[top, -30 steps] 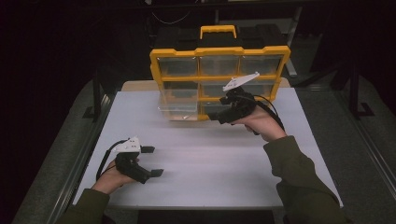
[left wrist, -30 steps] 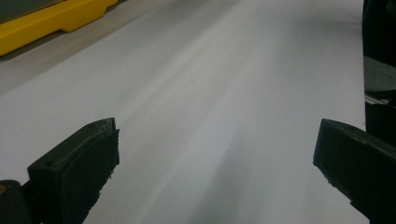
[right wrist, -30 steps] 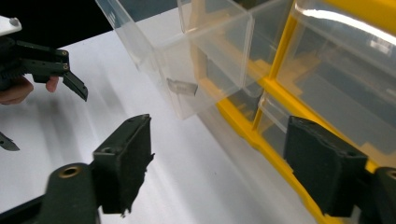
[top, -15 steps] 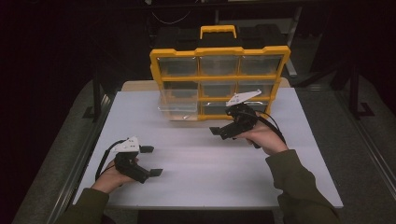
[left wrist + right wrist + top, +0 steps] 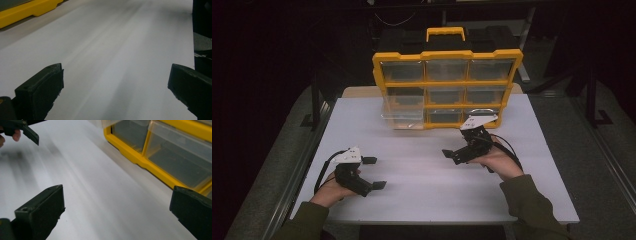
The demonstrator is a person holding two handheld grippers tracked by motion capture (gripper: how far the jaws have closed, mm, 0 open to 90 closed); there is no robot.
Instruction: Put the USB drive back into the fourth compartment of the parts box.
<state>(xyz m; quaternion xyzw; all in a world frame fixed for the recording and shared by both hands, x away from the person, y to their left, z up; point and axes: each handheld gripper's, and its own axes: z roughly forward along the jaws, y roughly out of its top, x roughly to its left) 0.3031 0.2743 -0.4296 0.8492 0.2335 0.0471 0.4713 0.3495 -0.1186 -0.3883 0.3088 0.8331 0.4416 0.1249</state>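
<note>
Yellow organizer box (image 5: 447, 82) stands upright at 12 o'clock on the white desk (image 5: 412, 190), w/ rows of clear drawers. One clear drawer (image 5: 403, 114), bottom row at the box's 7 o'clock corner, sticks out toward the person; looks empty, though glare makes that hard to confirm.

Right hand-held gripper (image 5: 455, 153) sits at approx. 4 o'clock on the desk, just in front of the box, apart from the drawer, pointing toward 9 o'clock. Its jaws have just been opening & now stand spread wide w/ nothing between them. In the right gripper view the box's lower drawers lie off toward 2 o'clock.

Left hand-held gripper (image 5: 374, 173) rests low at approx. 8 o'clock, well apart from the box, jaws also spread, only bare desk between them in the left gripper view. Cables trail from both tools back to the hands.
</note>
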